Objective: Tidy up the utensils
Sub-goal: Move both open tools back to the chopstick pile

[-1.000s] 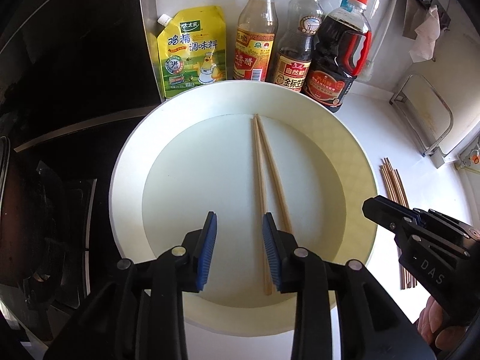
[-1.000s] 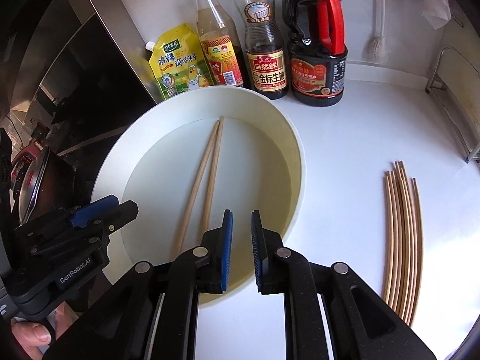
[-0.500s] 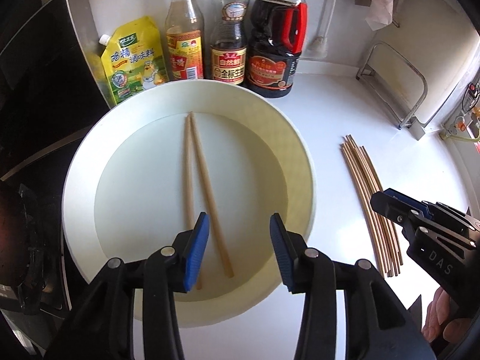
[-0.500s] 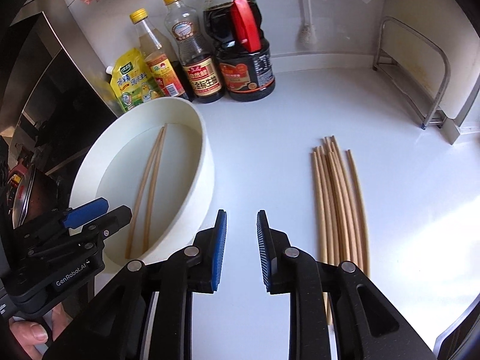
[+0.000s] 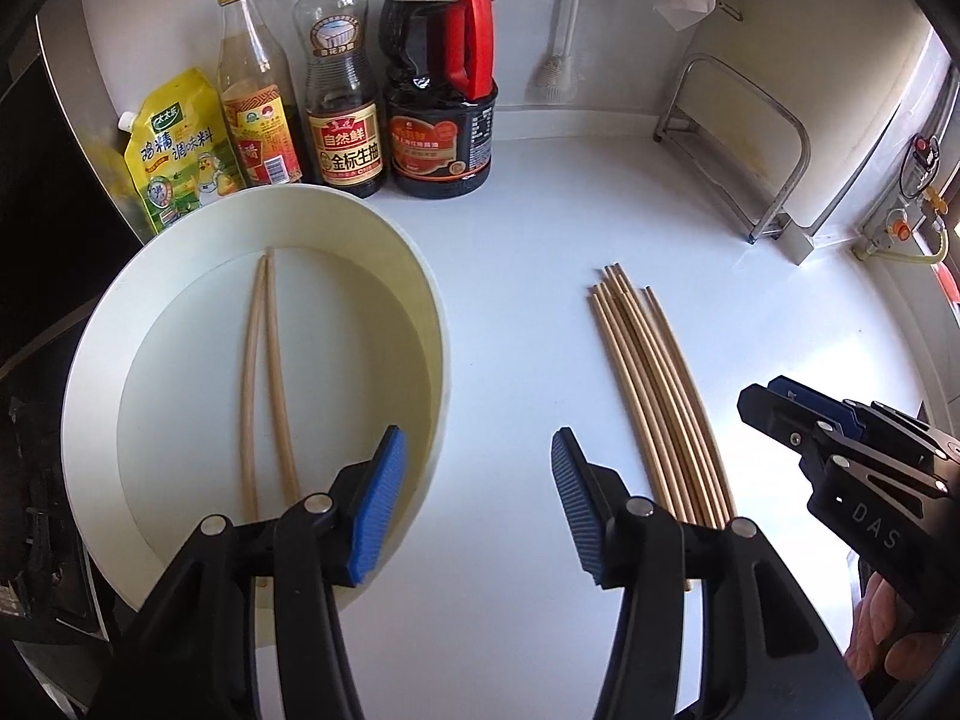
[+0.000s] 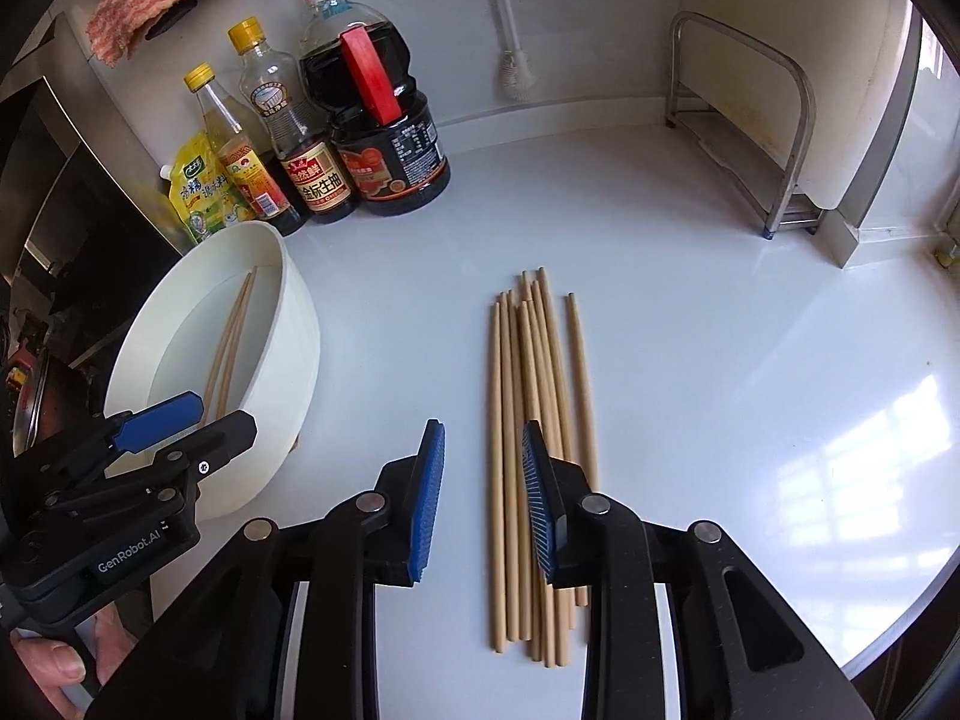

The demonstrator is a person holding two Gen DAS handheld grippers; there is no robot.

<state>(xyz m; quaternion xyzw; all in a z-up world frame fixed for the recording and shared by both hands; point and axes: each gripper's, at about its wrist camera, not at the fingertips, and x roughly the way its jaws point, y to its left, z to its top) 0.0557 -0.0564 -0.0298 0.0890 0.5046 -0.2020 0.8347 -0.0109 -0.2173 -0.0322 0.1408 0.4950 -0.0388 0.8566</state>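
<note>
A white round basin (image 5: 432, 324) (image 6: 300, 324) on the white counter holds two wooden chopsticks (image 5: 267, 372) (image 6: 231, 336) lying side by side. To its right a bundle of several chopsticks (image 5: 654, 396) (image 6: 528, 420) lies on the counter. My left gripper (image 5: 474, 504) (image 6: 180, 426) is open and empty, over the basin's right rim. My right gripper (image 6: 483, 498) (image 5: 780, 414) is open and empty, hovering over the near left part of the bundle.
At the back stand a yellow seasoning pouch (image 5: 180, 150), two glass bottles (image 5: 345, 78) and a dark soy sauce jug (image 5: 444, 108). A metal rack (image 5: 738, 138) stands at the back right. A dark stove area (image 5: 36, 480) lies left of the basin.
Both grippers have swung right, from over the basin toward the bundle. The left gripper has opened wider. The right gripper has opened a little and now sits over the bundle.
</note>
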